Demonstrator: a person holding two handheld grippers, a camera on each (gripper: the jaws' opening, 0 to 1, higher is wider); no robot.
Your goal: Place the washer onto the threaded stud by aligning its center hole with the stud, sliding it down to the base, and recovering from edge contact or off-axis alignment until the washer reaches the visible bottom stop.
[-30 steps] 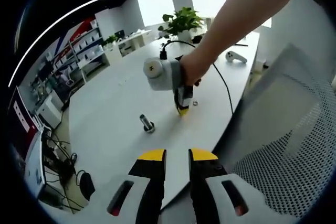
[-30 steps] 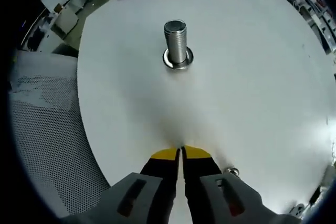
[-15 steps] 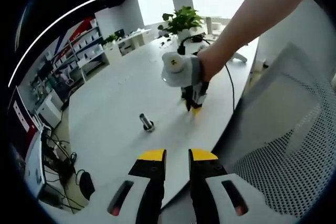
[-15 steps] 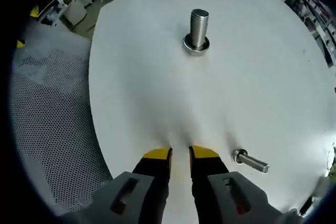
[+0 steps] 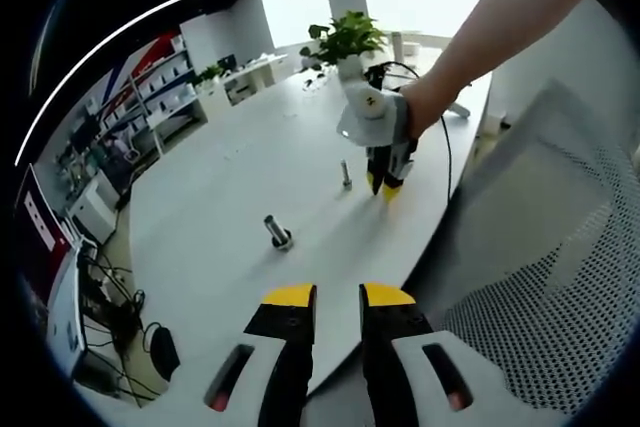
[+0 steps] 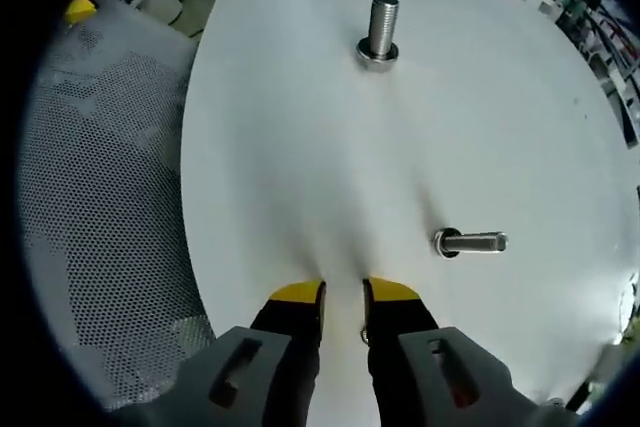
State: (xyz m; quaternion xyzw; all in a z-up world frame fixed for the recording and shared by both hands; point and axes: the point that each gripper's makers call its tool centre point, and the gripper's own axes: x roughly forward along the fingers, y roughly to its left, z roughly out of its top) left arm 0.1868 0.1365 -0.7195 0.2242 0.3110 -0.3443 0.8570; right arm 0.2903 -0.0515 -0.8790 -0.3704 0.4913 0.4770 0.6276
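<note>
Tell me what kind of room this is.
Probably an open-plan office or lab: a big white table, shelving racks along the wall, a potted plant by bright windows, and a mesh office chair at the table edge.

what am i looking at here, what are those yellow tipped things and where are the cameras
A person holds a two-jaw gripper in each hand, and each carries a fisheye camera looking along its own jaws. The yellow tips at the bottom of each view are those jaws. The left gripper waits at the table edge, watching the right gripper held over the table. Both are open, holding nothing I can make out. On the table are a threaded stud and a second bolt. A mesh chair is beside it.
</note>
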